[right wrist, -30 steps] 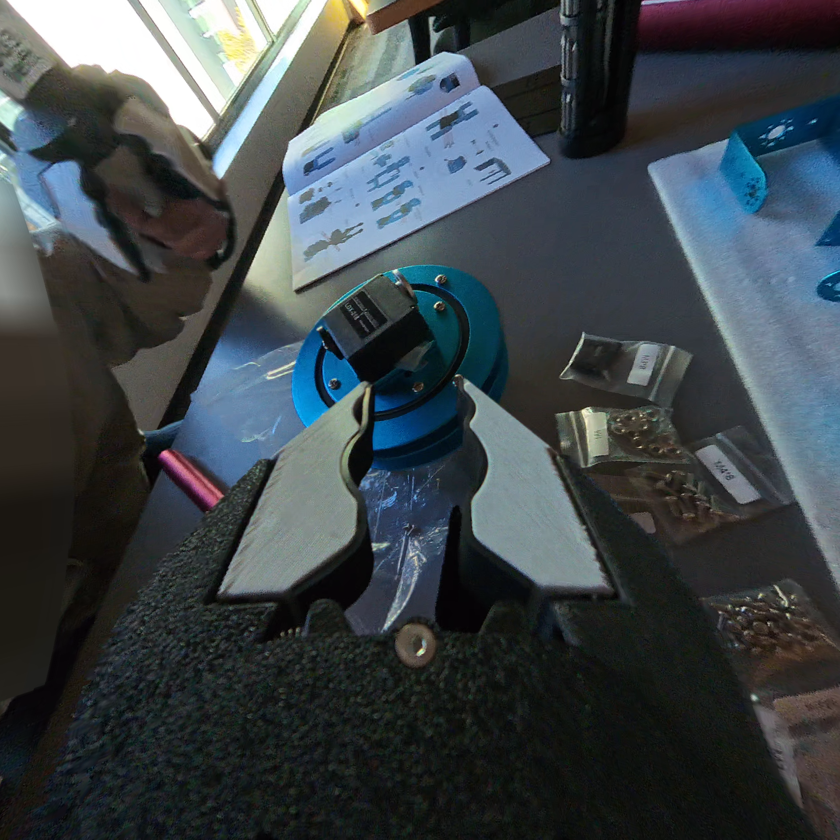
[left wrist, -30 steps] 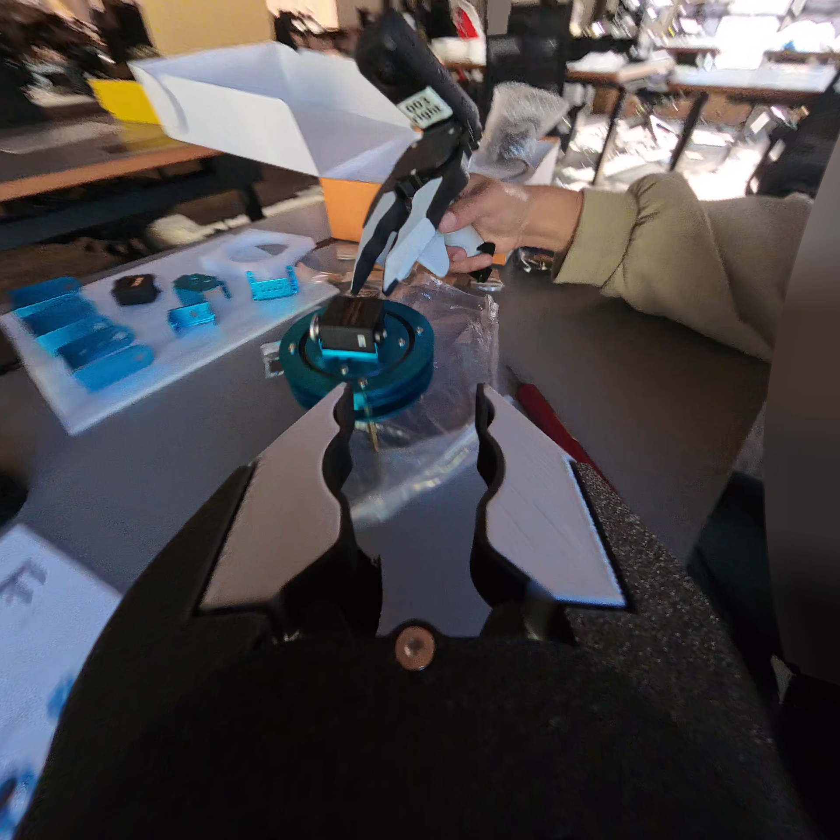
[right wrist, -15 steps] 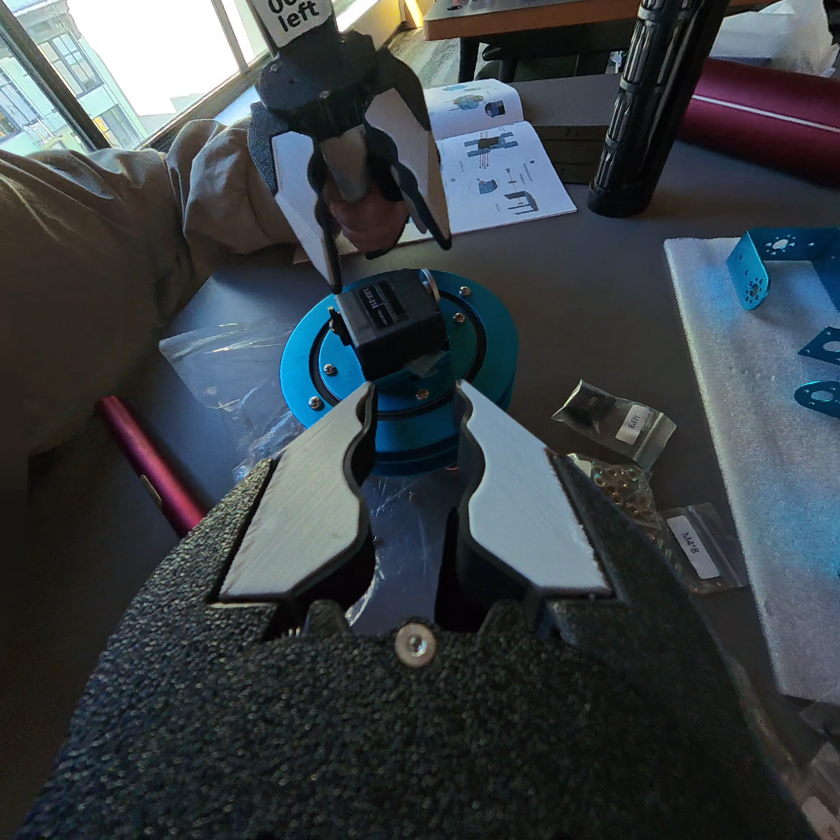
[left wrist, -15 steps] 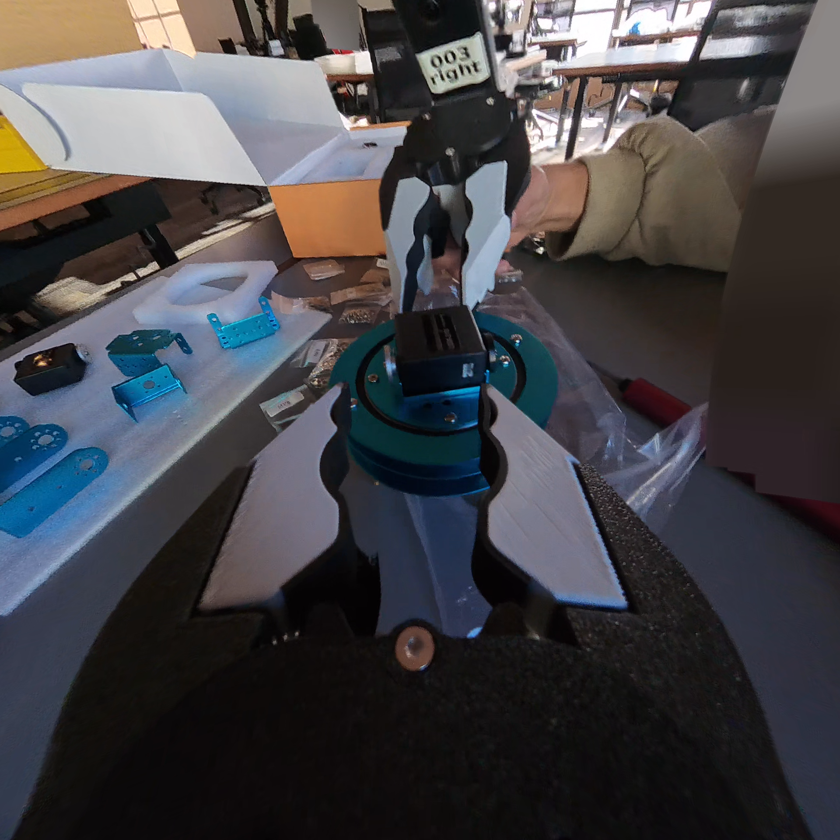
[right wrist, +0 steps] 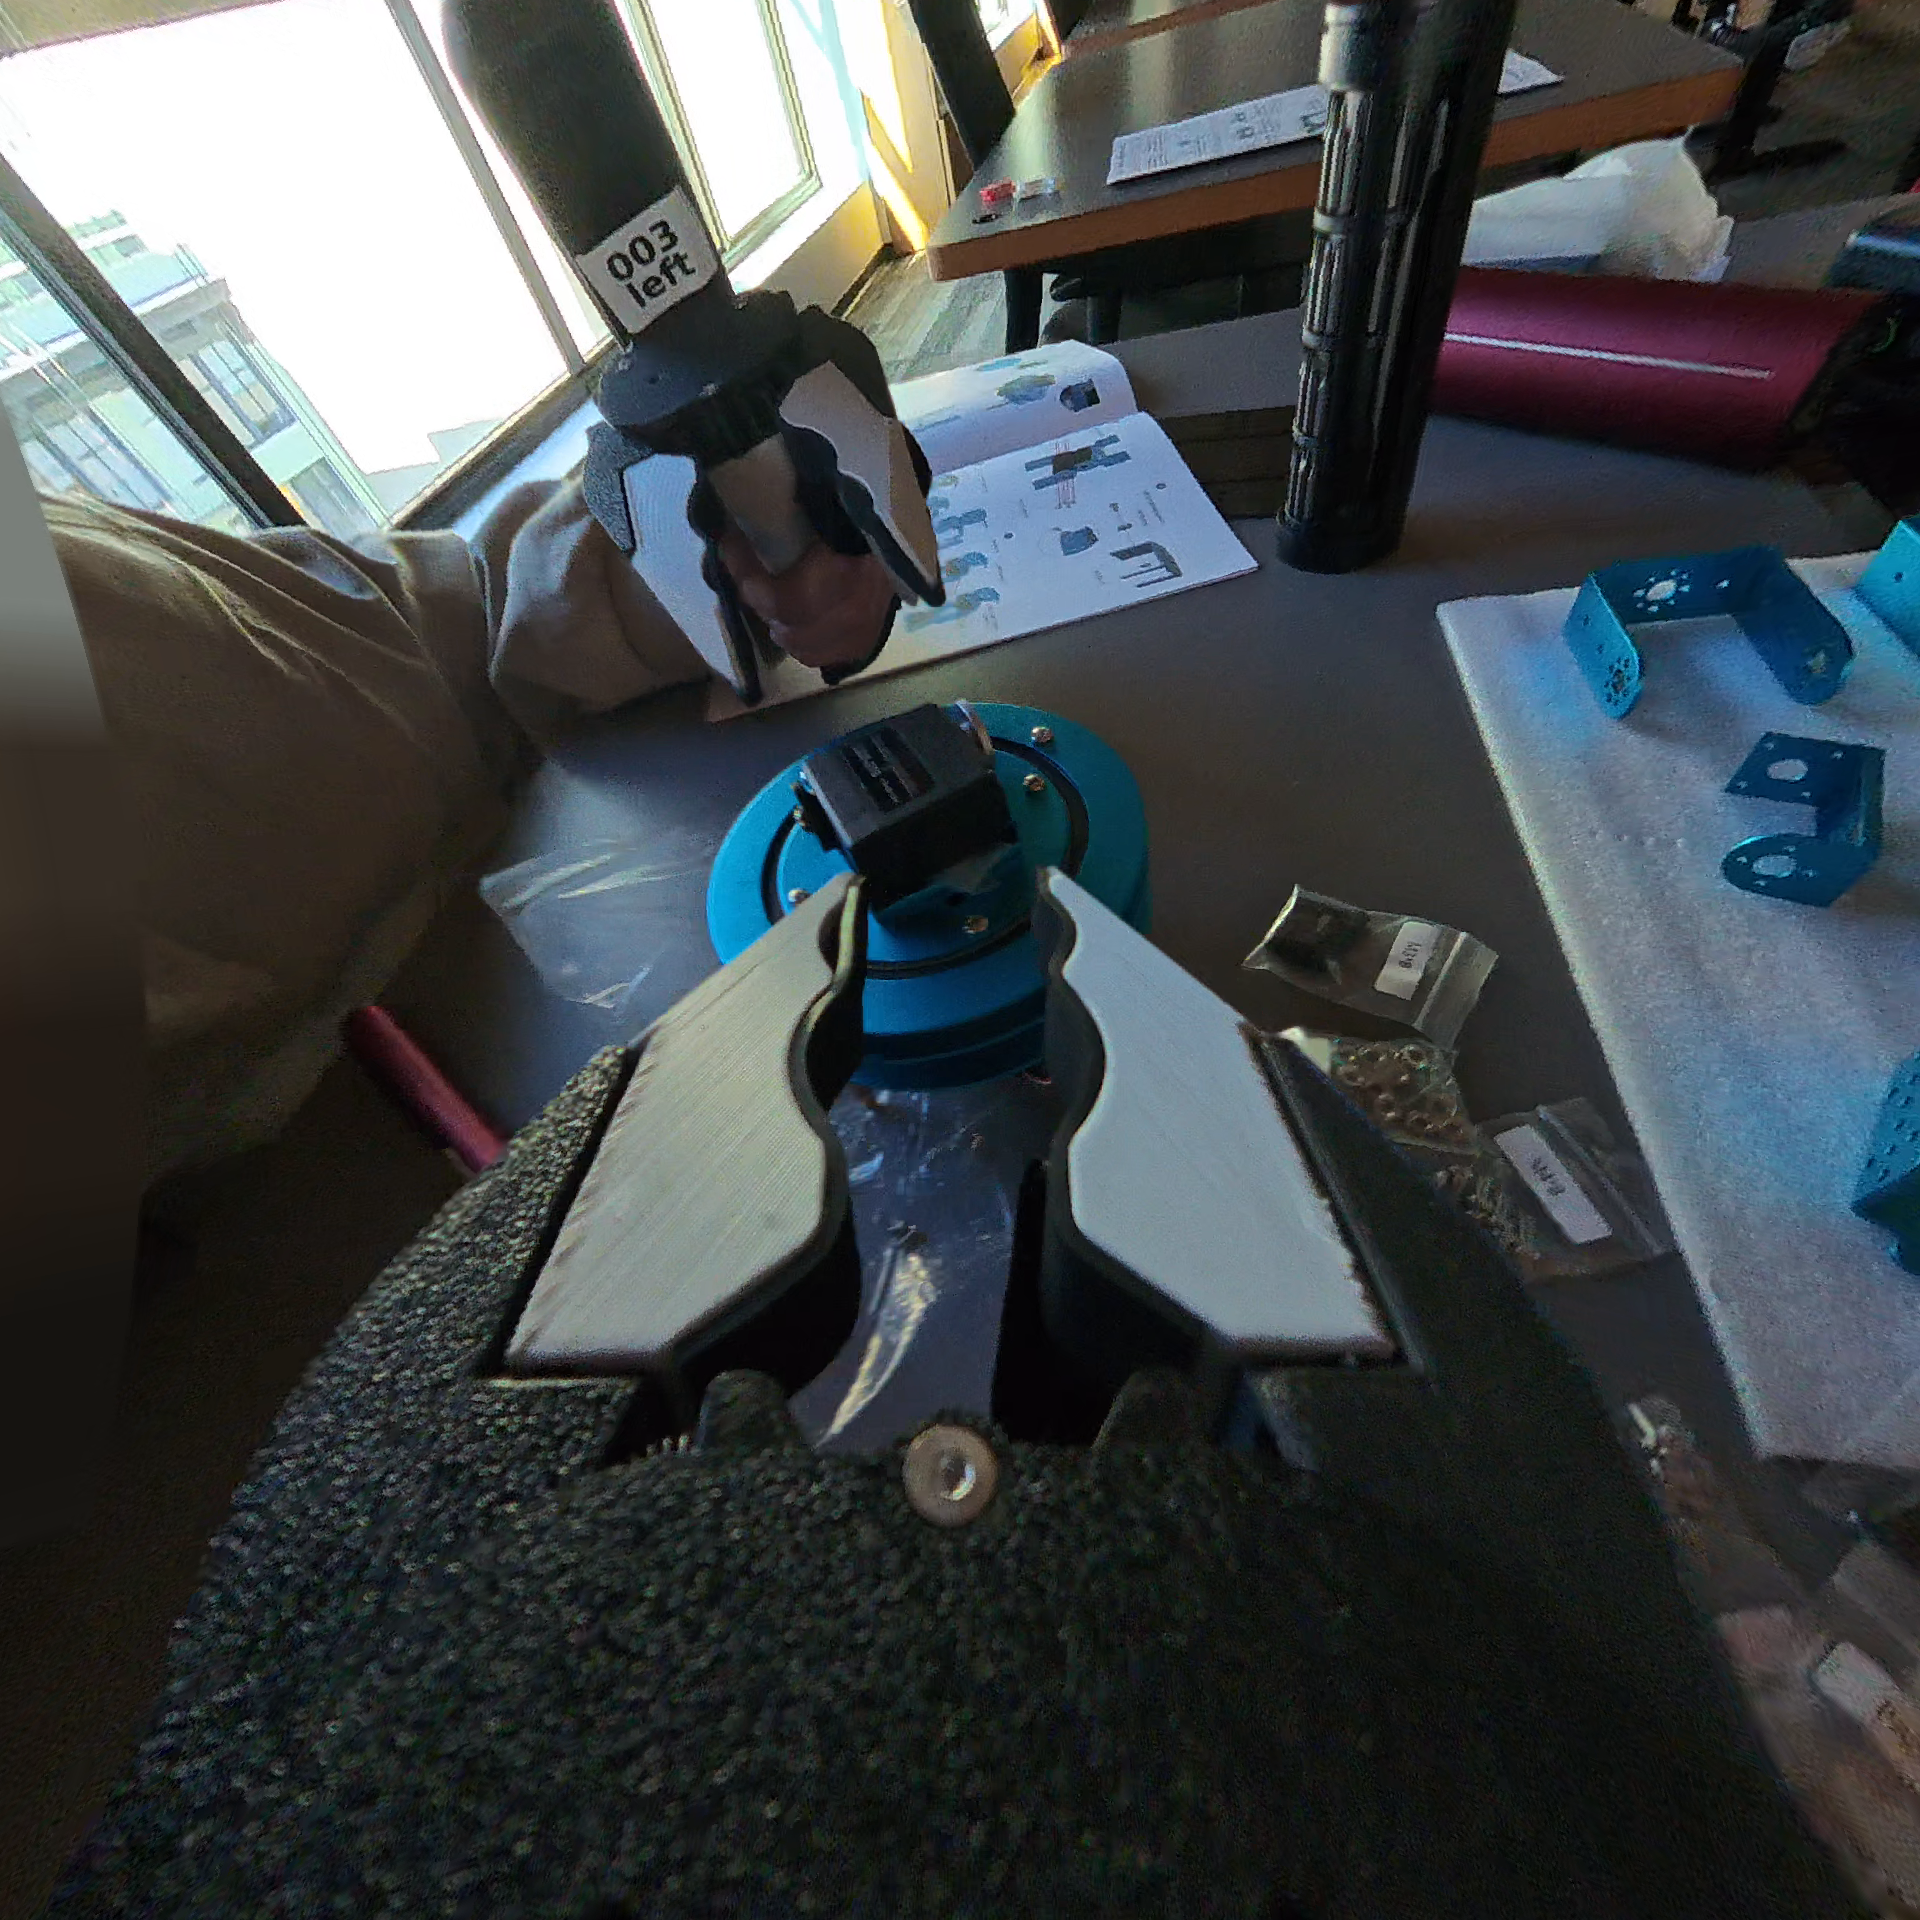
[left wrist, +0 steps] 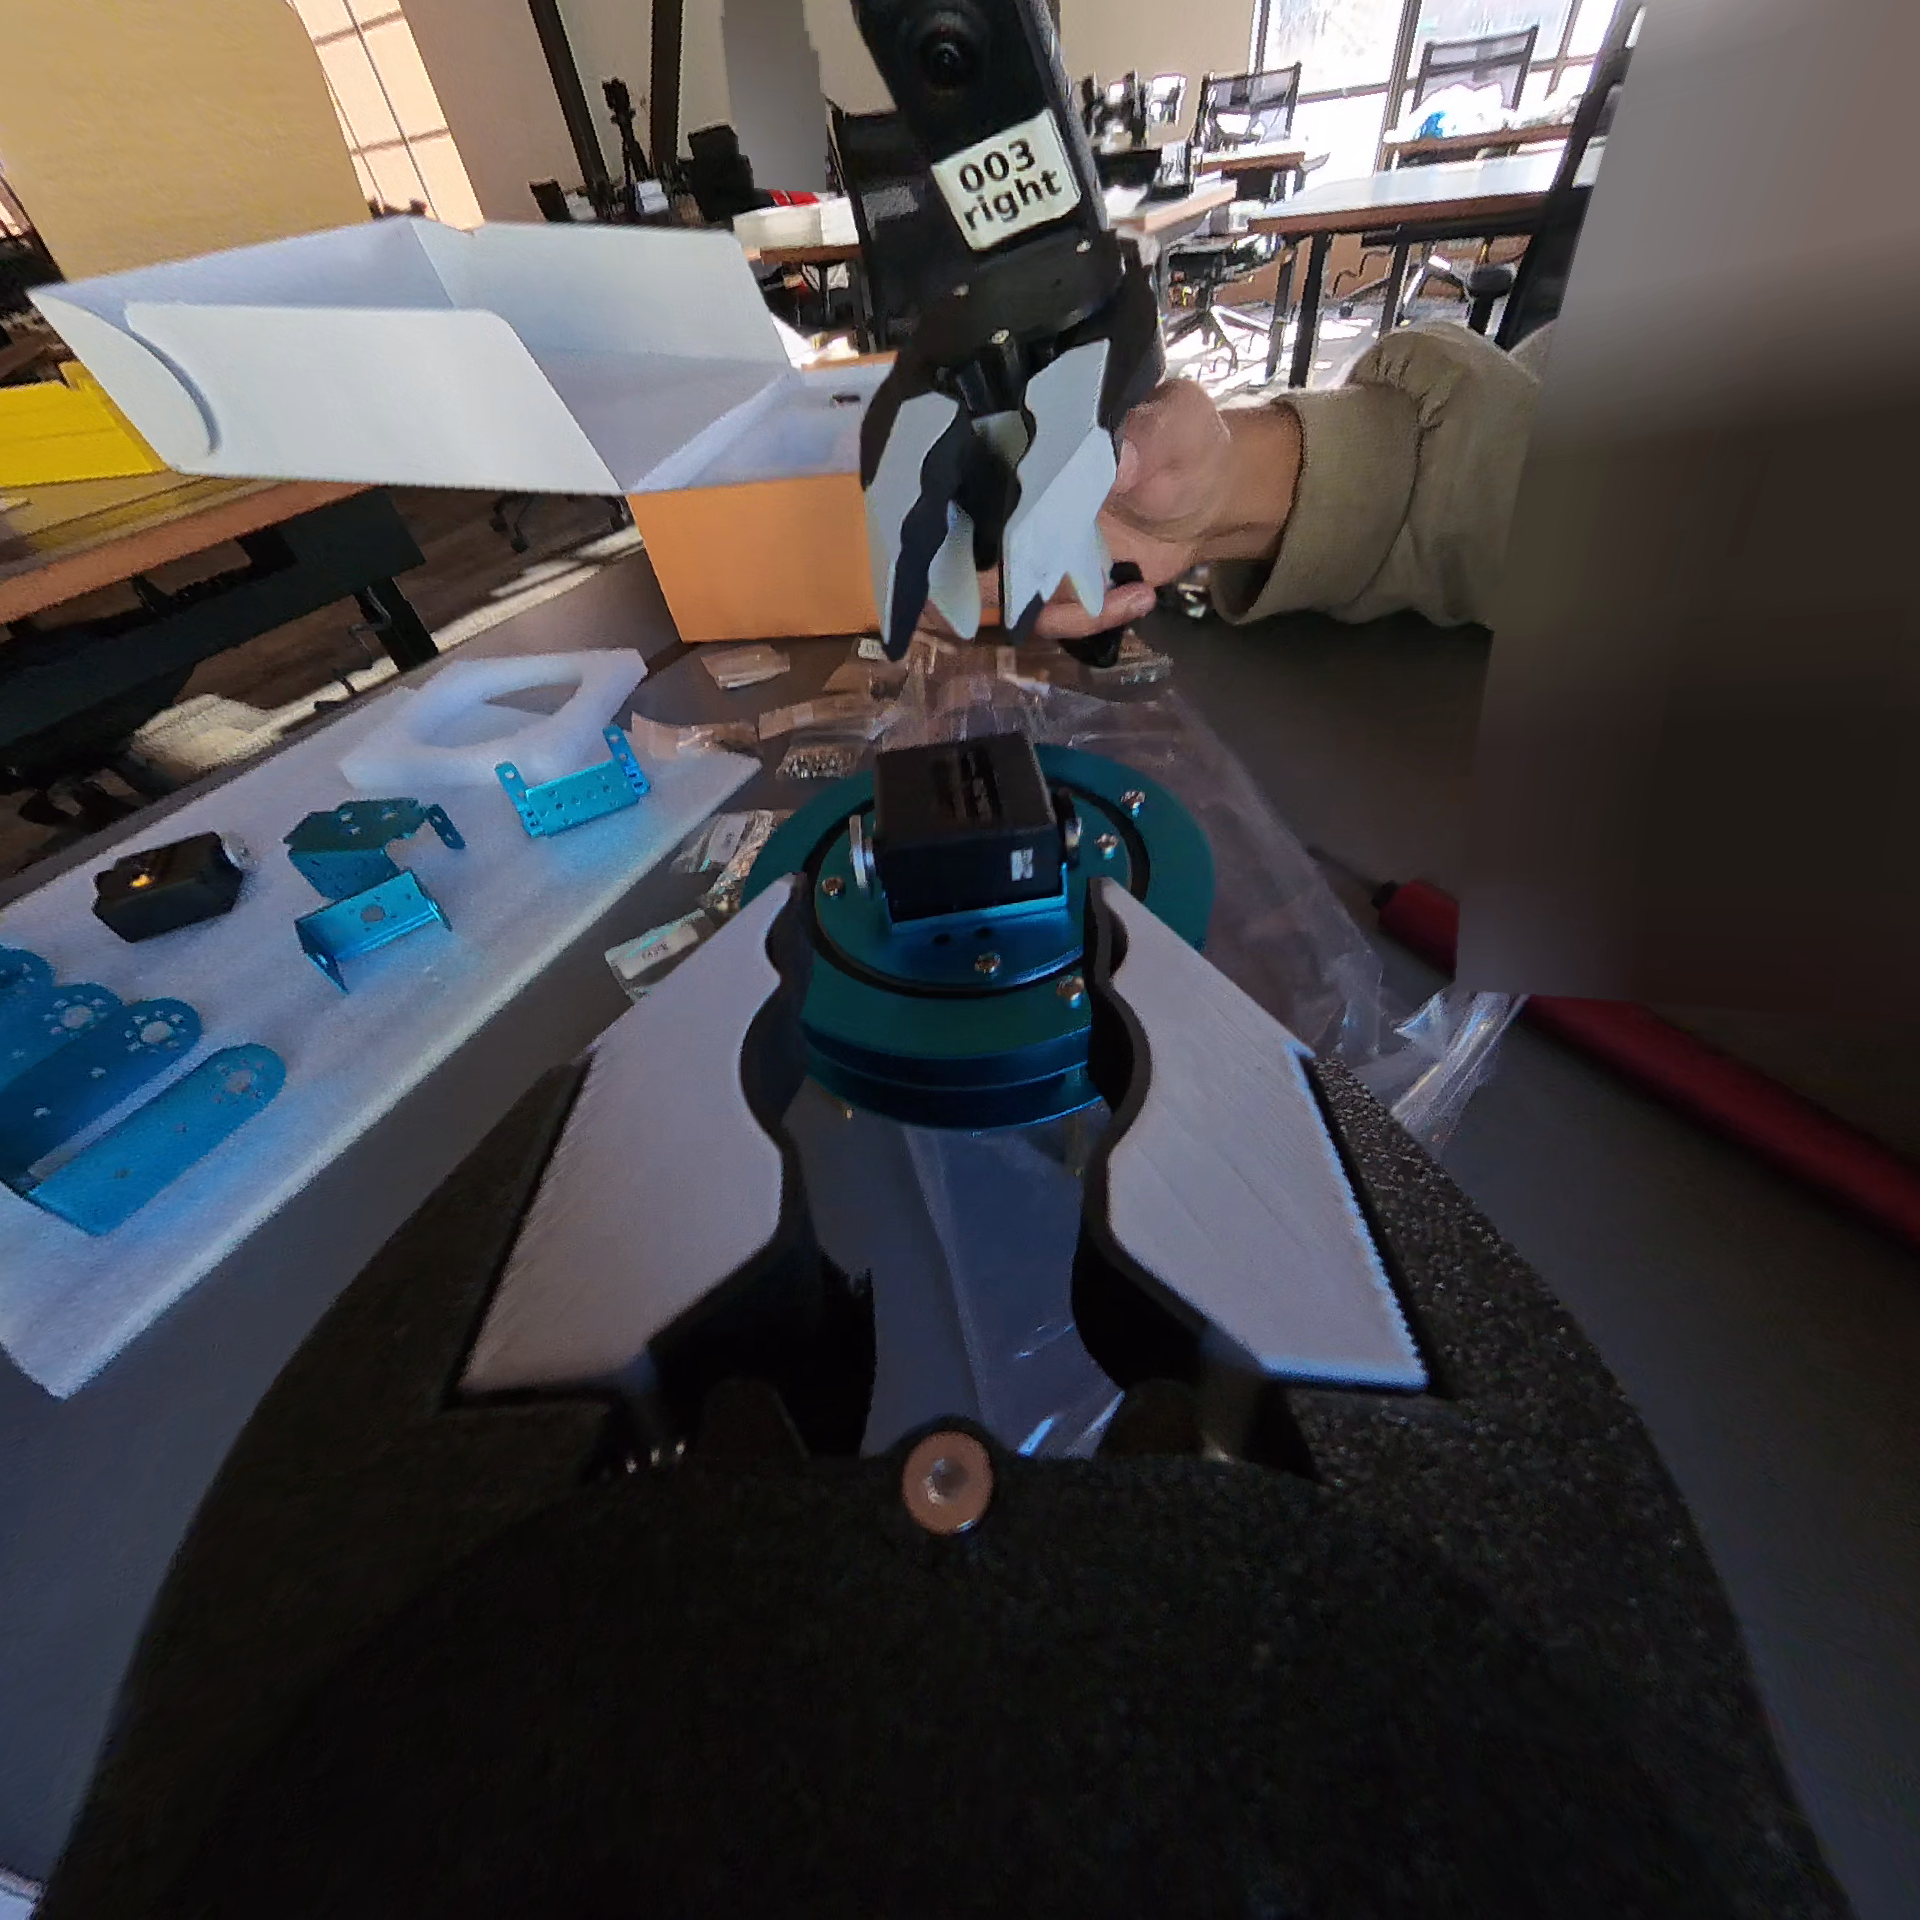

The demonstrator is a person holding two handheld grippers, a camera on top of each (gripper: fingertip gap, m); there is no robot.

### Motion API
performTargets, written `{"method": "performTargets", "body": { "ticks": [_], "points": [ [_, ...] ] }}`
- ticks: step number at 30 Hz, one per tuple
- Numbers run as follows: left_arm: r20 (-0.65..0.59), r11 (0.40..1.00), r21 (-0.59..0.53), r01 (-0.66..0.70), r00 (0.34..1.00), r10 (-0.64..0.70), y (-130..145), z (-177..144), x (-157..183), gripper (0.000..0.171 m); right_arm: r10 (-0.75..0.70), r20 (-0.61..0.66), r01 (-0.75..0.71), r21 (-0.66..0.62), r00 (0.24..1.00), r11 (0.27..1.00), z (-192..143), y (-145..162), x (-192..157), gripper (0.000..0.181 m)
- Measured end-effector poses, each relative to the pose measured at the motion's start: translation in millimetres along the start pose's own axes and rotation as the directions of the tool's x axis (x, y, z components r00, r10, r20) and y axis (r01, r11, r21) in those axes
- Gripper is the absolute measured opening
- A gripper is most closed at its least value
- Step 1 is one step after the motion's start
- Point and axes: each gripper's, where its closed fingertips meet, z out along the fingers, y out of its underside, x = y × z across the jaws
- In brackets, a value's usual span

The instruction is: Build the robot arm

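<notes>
A white foam sheet (left wrist: 312, 1049) is laid on the grey worktop (left wrist: 1558, 1403); blue metal brackets (left wrist: 577, 790) and a black servo (left wrist: 166, 885) are set on it. A white foam ring (left wrist: 499, 707) lies at its far end. An open orange box (left wrist: 769, 540) with raised white flaps is seen behind. An open instruction booklet (right wrist: 1081, 499), a black cylinder (right wrist: 1371, 281), a maroon roll (right wrist: 1642, 358) and small bags of screws (right wrist: 1382, 961) are noted. A red-handled tool (left wrist: 1662, 1070) lies near a clear plastic bag (left wrist: 1288, 935).
</notes>
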Motion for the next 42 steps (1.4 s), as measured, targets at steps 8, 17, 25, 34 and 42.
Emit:
{"method": "performTargets", "body": {
  "ticks": [8,17,25,34,42],
  "points": [
    [0.211,0.996,-0.077,0.045,0.977,-0.028,-22,-48,44,0.05,0.184,-0.261,-0.262,-0.303,0.948,0.916,-17,81,-30,0.026],
    [0.421,0.989,-0.072,0.128,0.903,-0.086,23,-123,179,0.046,0.164,-0.439,-0.318,-0.307,0.884,0.897,0,112,-11,0.021],
    [0.352,0.955,0.054,0.292,0.889,-0.292,44,-121,217,0.044,0.005,-0.413,-0.172,-0.369,0.911,0.913,9,110,-17,0.016],
    [0.268,0.949,0.029,0.314,0.912,-0.31,48,-80,187,0.045,0.078,-0.328,-0.206,-0.378,0.941,0.902,12,122,-26,0.019],
    [0.254,0.983,-0.114,0.141,0.961,-0.108,25,-61,129,0.045,0.033,-0.366,-0.187,-0.392,0.93,0.901,-13,121,-25,0.019]
  ]
}}
